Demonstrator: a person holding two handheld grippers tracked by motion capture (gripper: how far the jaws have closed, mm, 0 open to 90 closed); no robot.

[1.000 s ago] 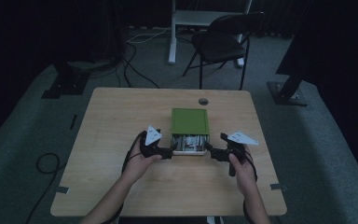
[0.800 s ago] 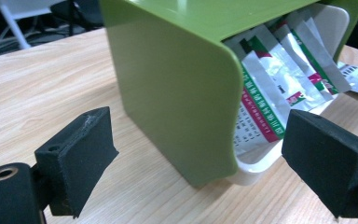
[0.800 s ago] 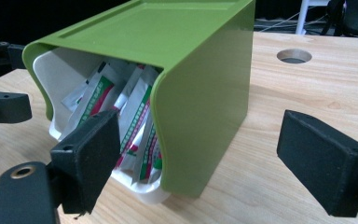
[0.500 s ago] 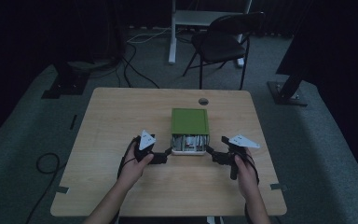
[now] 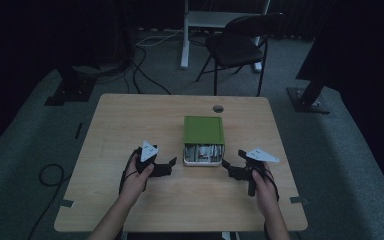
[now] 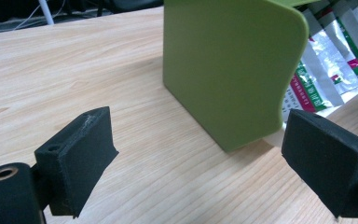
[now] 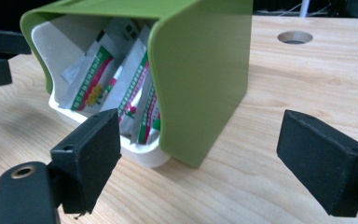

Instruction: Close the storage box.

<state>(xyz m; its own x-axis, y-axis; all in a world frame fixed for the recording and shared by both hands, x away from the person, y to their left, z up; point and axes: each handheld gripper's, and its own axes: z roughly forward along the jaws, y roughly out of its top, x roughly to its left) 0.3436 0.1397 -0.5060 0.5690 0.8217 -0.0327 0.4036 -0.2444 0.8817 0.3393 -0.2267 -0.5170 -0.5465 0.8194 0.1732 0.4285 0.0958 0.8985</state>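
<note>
Your left tongs (image 5: 169, 167) sit on the wooden surface (image 5: 130, 125) just left of the green box (image 5: 203, 131), with their jaws spread apart and holding nothing. The box lies on its side near the middle of the surface, its open end facing you, with foil sachets (image 5: 203, 152) showing inside. Your right tongs (image 5: 228, 168) rest just right of the box's near corner, jaws likewise wide apart and empty. Beyond the box, a round hole (image 5: 218, 108) sits near the far edge of the surface.
</note>
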